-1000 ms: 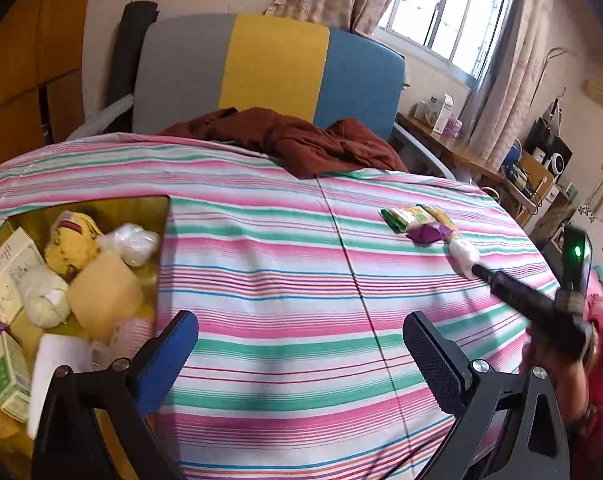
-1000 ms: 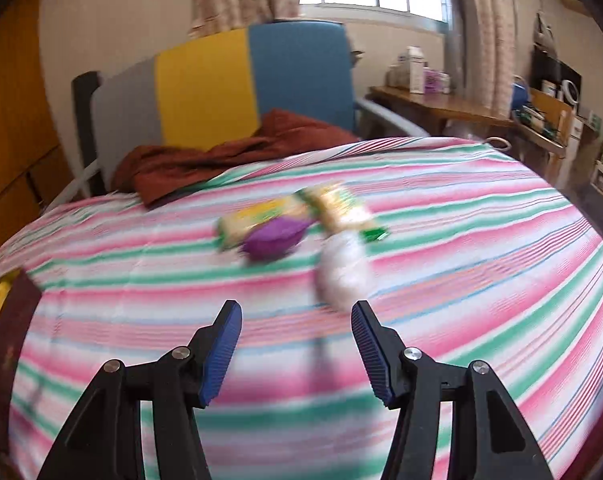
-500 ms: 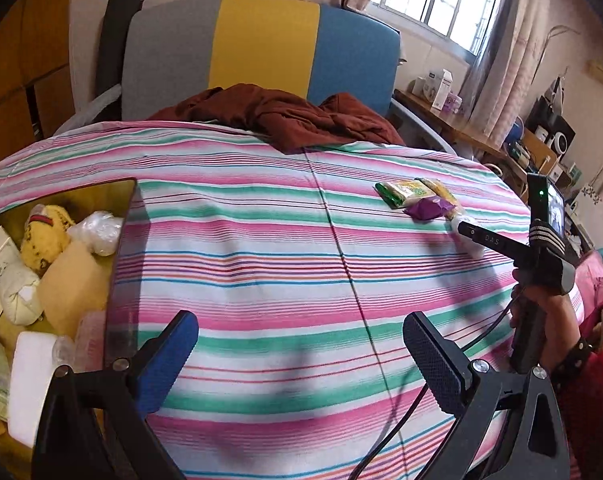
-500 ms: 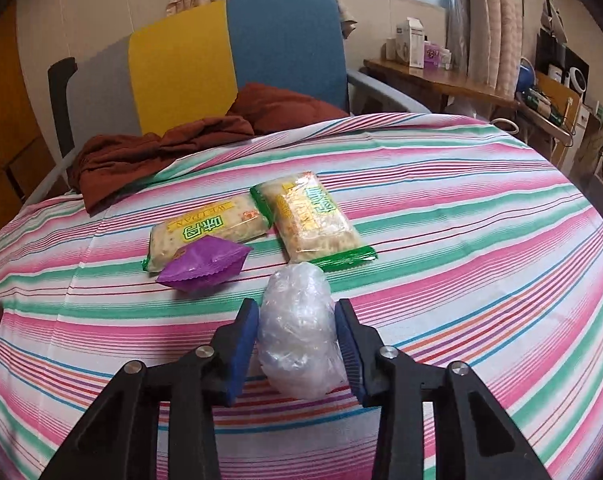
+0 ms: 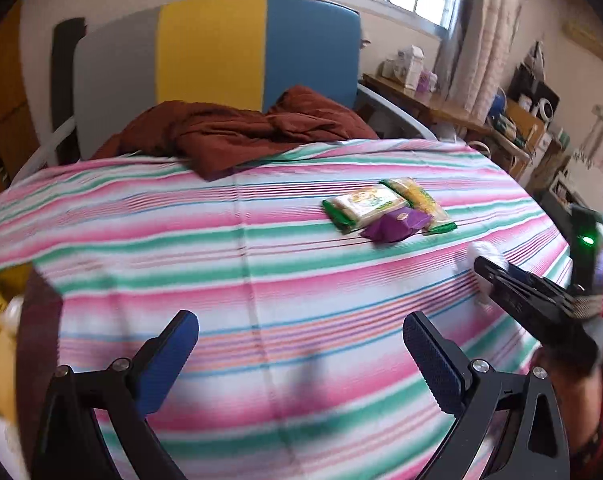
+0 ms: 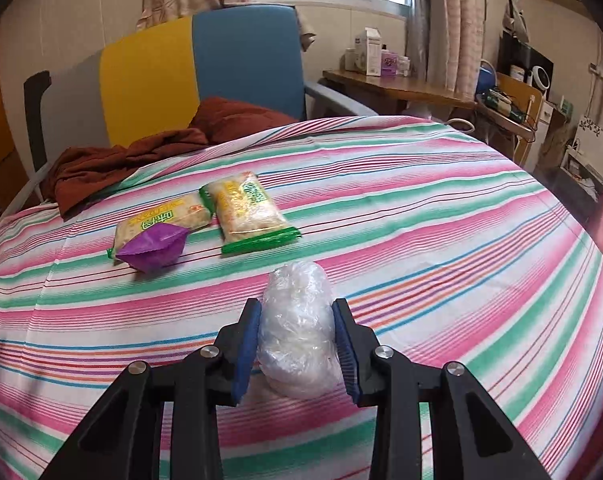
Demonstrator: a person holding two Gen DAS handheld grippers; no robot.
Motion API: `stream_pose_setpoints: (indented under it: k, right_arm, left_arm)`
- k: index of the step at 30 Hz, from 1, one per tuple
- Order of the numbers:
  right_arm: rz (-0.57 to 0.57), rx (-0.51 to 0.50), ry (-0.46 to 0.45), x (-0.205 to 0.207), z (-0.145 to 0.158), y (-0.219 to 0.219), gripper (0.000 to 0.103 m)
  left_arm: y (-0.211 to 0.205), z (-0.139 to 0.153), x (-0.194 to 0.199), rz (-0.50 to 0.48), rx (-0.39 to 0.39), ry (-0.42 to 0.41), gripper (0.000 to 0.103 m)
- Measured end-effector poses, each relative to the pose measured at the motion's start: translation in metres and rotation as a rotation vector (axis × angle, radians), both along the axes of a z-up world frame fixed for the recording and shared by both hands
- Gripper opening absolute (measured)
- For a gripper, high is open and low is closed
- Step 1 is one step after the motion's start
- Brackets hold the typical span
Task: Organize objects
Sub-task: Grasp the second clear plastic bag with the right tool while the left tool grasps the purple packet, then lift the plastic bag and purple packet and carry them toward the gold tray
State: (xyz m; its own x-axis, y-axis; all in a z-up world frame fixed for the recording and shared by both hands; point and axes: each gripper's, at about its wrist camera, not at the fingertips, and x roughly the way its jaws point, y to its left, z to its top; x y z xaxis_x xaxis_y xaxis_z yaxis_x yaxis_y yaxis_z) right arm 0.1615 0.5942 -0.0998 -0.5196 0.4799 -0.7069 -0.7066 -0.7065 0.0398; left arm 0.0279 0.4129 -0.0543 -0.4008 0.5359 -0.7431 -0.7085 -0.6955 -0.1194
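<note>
Got my right gripper point(image 6: 295, 344) clamped on the clear plastic-wrapped bundle point(image 6: 297, 320), which sits on the striped table point(image 6: 441, 240) near its right edge, long axis running straight out along the jaws. Left gripper point(image 5: 301, 360) hangs wide and empty, well off to the left, so I'd say the right hand does the carrying.

Snack packets point(image 6: 205, 220) beyond; striped cloth point(image 6: 421, 220) open.
</note>
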Motion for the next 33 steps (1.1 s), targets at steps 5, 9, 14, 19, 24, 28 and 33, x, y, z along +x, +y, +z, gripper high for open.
stream_pose_setpoints:
  k: [5,9,14,19,24,28,33]
  right_arm:
    - [-0.033,-0.02,0.066,0.011,-0.001,0.007,0.036]
    - [-0.09,-0.029,0.094,0.018,-0.003,0.013,0.036]
    - [-0.104,-0.038,0.096,0.019,-0.006,0.015,0.036]
    - [-0.096,-0.035,0.1,0.018,-0.008,0.014,0.036]
    - [-0.097,-0.039,0.106,0.02,-0.008,0.015,0.036]
    - [-0.097,-0.033,0.104,0.02,-0.008,0.014,0.036]
    - [-0.099,-0.022,0.098,0.019,-0.008,0.013,0.036]
  left_arm:
    - [0.056,-0.006,0.002,-0.058,-0.017,0.056,0.103]
    - [0.105,-0.012,-0.002,-0.107,-0.05,0.153,0.098]
    - [0.147,-0.024,-0.007,-0.16,-0.074,0.192,0.094]
    - [0.173,-0.043,-0.009,-0.204,-0.144,0.225,0.072]
    - [0.171,-0.048,-0.013,-0.229,-0.117,0.188,0.036]
    - [0.158,-0.042,-0.009,-0.238,-0.063,0.206,0.036]
    - [0.139,-0.033,0.005,-0.263,-0.01,0.249,0.035]
